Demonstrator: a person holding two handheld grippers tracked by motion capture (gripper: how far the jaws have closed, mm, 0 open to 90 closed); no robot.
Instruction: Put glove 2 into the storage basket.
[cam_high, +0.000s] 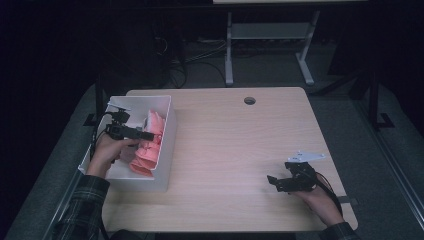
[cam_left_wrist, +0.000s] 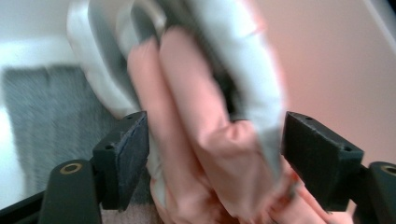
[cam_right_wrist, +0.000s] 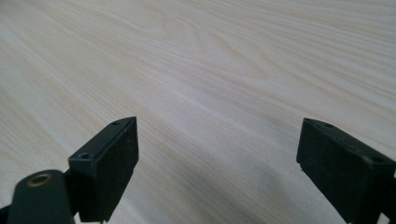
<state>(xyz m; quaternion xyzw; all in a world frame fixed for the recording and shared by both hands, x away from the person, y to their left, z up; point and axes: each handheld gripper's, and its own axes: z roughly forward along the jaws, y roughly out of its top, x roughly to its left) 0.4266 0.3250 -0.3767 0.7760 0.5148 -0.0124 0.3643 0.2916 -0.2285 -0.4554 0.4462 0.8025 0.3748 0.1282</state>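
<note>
Soft pink cloth (cam_high: 150, 142), smooth white plastic bin (cam_high: 167, 150), matt pale wood table (cam_high: 240, 145)

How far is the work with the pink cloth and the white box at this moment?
Already done: the pink cloth lies inside the white box at the table's left side. In hand: the left gripper is over the box, its jaws open around the cloth, with folds between them in the left gripper view. The right gripper rests open on the bare wooden table, holding nothing. Left: the jaws have not closed on the cloth.
</note>
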